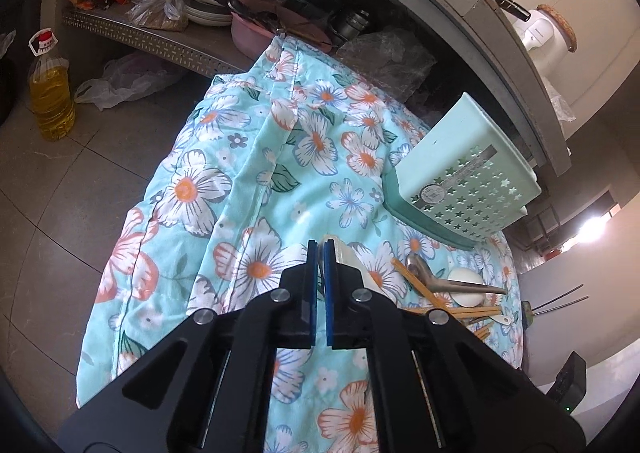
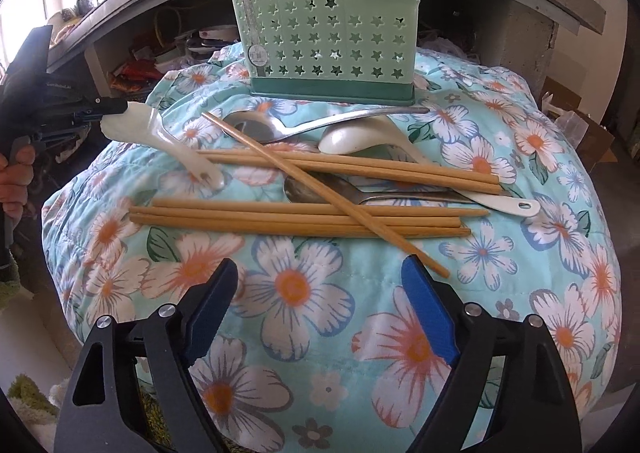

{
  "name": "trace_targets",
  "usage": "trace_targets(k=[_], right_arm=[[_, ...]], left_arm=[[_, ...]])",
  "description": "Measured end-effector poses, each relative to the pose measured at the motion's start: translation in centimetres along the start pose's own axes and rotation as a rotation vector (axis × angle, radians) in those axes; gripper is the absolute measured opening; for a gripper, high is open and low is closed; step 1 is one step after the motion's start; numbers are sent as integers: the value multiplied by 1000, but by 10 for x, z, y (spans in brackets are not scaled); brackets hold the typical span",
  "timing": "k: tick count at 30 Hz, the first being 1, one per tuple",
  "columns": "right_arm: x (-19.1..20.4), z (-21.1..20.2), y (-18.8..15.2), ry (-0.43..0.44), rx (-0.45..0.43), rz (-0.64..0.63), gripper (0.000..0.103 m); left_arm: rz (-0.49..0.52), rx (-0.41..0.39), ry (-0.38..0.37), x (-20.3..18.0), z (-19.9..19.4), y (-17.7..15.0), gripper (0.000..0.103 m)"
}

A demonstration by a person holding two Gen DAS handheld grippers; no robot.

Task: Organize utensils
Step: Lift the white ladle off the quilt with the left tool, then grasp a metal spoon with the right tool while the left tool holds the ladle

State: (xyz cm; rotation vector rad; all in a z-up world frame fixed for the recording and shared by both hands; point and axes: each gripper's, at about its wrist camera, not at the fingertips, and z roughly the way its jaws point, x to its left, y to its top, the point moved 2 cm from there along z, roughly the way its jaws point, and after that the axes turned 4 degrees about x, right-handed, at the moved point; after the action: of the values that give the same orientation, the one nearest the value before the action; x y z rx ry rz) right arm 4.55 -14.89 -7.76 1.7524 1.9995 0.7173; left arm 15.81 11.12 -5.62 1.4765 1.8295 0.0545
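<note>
At the left edge of the flowered cloth (image 2: 320, 293), the left tool (image 2: 104, 109) is closed on the bowl end of a white spoon (image 2: 160, 141), whose handle slopes down to the right and rests near the chopsticks (image 2: 304, 219). The green holder (image 2: 324, 33) stands upright at the far side, to the right of this spoon, its open top above the lying spoons. The right tool (image 2: 316, 309) hangs open and empty near the chopsticks, which lie left to right.
</note>
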Motion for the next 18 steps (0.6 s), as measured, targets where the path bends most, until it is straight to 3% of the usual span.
trace_targets(k=[9,18], right_arm=[[16,-32,13,-7,-128,-92,62],[38,-25,67,1,-204,-214,40]], left_arm=[[-77,-116,-29,13,-33,-6,1],[-215,-216,-52,40,-51,-11,1]])
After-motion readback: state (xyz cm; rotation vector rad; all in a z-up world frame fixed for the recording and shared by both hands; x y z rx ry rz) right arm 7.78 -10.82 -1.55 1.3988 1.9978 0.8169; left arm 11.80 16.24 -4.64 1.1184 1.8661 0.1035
